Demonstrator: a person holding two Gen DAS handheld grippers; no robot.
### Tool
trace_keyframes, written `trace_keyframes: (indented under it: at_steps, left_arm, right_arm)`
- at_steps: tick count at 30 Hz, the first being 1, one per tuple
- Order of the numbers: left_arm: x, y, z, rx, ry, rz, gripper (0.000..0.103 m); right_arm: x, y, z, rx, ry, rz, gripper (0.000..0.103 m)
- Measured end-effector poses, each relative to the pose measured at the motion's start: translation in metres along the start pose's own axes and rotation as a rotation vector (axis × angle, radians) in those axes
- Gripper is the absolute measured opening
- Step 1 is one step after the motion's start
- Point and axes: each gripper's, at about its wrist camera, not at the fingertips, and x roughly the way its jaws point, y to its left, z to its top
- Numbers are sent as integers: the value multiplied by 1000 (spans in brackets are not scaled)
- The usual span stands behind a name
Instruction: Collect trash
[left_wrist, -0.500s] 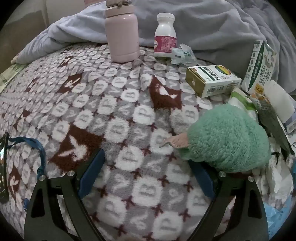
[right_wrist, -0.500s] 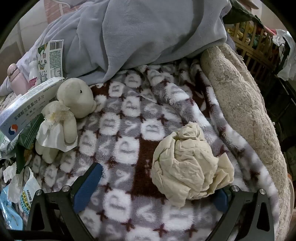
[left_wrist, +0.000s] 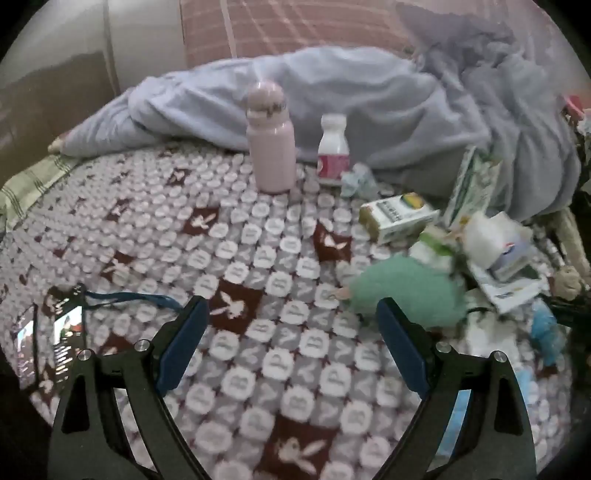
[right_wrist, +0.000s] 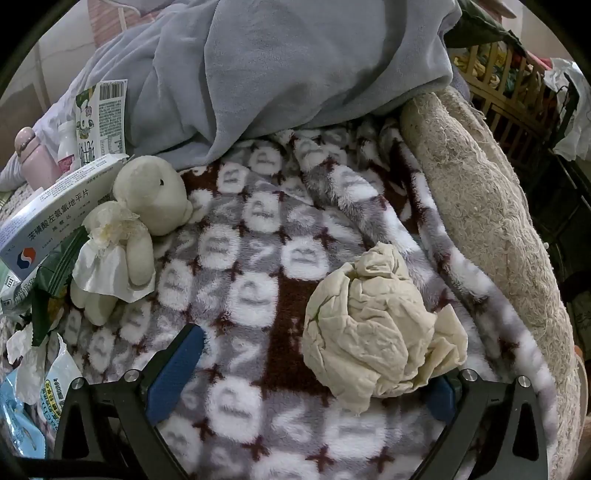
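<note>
The right gripper (right_wrist: 314, 369) hangs spread wide over the patterned blanket (right_wrist: 236, 266), gripping nothing. A crumpled paper wad (right_wrist: 373, 332) lies on the blanket just ahead of its right finger, hiding that fingertip; whether they touch is unclear. The left gripper (left_wrist: 291, 325) is also spread and empty, with a green plush (left_wrist: 406, 291) beside its right finger and litter (left_wrist: 498, 266) piled beyond.

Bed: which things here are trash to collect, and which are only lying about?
Trash, as I judge:
- paper ball
- small wrapper
- blue packet

Lying about:
- pink flask
- pill bottle
- green toy
- cream bear
- phone
- medicine box, possibly empty; cannot tell.
</note>
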Motion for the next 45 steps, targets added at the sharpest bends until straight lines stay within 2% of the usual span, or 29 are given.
trace_keyframes:
  at_steps: [7, 11, 18, 22, 26, 32, 45]
  left_arm:
    - [-40, -16, -5, -37, -46, -54, 92]
    - [-57, -31, -12, -17, -79, -74, 92]
    - [-85, -51, -10, -14, -147, -132, 92]
    - [-103, -59, -7, -3, -193, -151, 92]
    - [-118, -64, -4, -9, -230, -176, 92]
    - [-127, -70, -2, -10, -255, -190, 92]
    - [-129, -71, 3, -30, -277, -203, 92]
  right_arm:
    - [-7, -8, 3, 5, 28, 24, 103]
    - [-41, -16, -6, 4, 21, 30, 103]
    - [-140, -16, -27, 31, -158, 95, 103]
    - [-197, 0, -32, 40, -277, 133, 103]
    - [-232, 20, -29, 53, -363, 168, 103]
    - [-262, 32, -27, 37, -454, 153, 103]
    - [-279, 30, -27, 36, -510, 134, 103]
